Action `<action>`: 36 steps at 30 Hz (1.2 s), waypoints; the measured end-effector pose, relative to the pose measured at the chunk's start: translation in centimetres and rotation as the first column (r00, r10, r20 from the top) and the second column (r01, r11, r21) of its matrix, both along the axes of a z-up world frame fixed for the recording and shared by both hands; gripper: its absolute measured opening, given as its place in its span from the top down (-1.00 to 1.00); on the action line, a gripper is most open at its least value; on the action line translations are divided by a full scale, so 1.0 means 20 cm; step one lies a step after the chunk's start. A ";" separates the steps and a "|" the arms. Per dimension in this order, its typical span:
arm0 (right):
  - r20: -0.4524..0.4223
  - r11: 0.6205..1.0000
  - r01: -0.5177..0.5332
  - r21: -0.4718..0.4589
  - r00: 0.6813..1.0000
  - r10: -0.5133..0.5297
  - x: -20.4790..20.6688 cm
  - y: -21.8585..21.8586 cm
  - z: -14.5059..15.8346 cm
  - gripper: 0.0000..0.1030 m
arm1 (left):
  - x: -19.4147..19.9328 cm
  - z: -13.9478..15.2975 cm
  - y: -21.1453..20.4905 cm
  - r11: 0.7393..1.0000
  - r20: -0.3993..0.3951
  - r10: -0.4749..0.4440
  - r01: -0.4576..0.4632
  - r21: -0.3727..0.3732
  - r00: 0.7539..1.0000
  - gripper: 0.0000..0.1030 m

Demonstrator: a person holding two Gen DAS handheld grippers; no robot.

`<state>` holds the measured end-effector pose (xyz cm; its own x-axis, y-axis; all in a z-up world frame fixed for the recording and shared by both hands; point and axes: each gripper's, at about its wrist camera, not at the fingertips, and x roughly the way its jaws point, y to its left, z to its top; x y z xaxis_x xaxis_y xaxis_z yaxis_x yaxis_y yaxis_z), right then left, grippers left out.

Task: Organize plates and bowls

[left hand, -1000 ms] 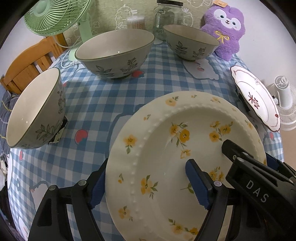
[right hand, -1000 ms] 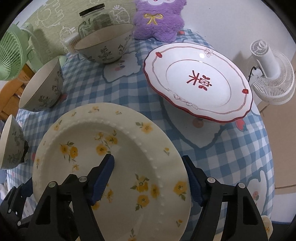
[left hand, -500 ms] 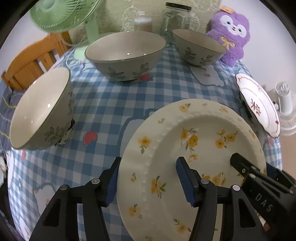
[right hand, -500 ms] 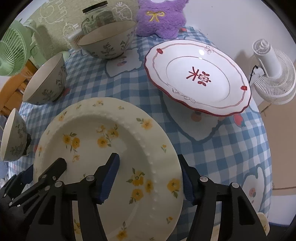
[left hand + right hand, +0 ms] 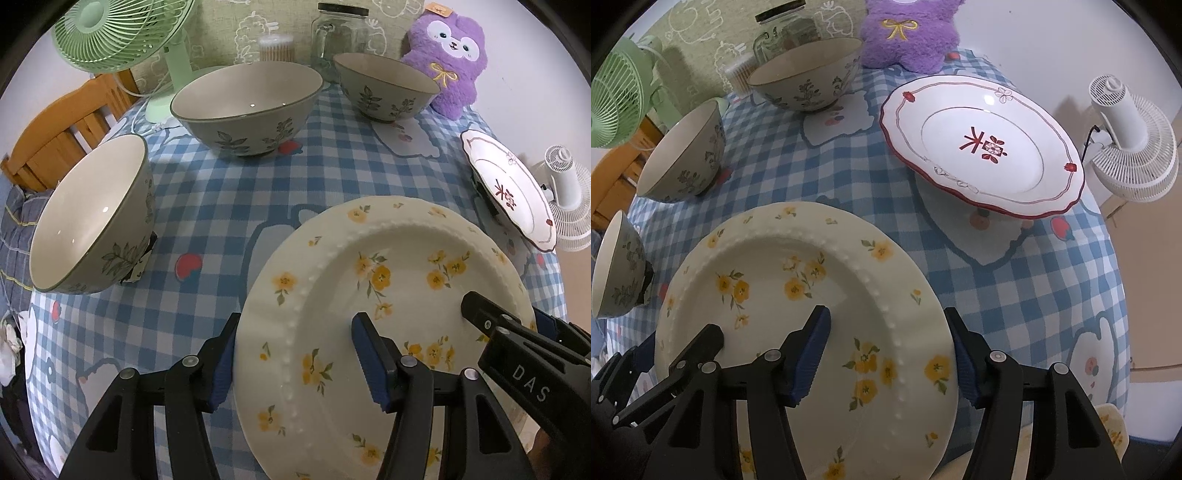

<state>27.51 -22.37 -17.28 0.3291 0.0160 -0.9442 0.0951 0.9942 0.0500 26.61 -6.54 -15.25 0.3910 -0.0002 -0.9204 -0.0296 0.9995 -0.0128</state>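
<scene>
A cream plate with yellow flowers [image 5: 388,295] lies on the checked tablecloth near the front edge; it also shows in the right wrist view [image 5: 798,295]. My left gripper [image 5: 295,362] is open, straddling the plate's left rim. My right gripper [image 5: 890,354] is open, straddling its right rim. A white plate with a red rim [image 5: 982,144] sits raised at the right. Three leaf-patterned bowls stand behind: a large one [image 5: 247,107], a smaller one [image 5: 384,88], and one tilted at the left [image 5: 92,214].
A green fan [image 5: 122,33], a glass jar [image 5: 340,33], a cotton-swab box [image 5: 277,48] and a purple plush [image 5: 450,51] line the back. A white fan [image 5: 1130,136] stands beyond the right edge. A wooden chair [image 5: 55,133] is at the left.
Both grippers have drawn back toward the plate's near edge and now sit lower along its rims. The flowered plate looks lower and flatter on the cloth.
</scene>
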 end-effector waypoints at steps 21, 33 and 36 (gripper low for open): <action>-0.005 0.999 -0.048 0.017 0.999 0.048 0.06 0.02 -0.03 -0.40 | -0.01 -0.03 -0.02 1.000 -0.018 0.021 -0.021 0.002 1.000 -0.25; -0.081 0.998 -0.003 0.057 0.997 0.007 -0.01 0.00 -0.04 -0.35 | -0.02 -0.03 -0.01 1.000 -0.027 0.020 -0.020 -0.007 0.999 -0.24; -0.076 0.998 0.000 0.059 0.997 0.005 -0.02 0.01 -0.04 -0.35 | -0.03 -0.02 -0.02 1.000 0.007 0.009 -0.009 0.024 1.000 -0.20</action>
<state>27.19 -22.21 -18.03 0.2558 0.0732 -0.9639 0.0982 0.9900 0.1012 25.95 -6.99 -15.58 0.3974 0.0259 -0.9173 -0.0387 0.9992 0.0114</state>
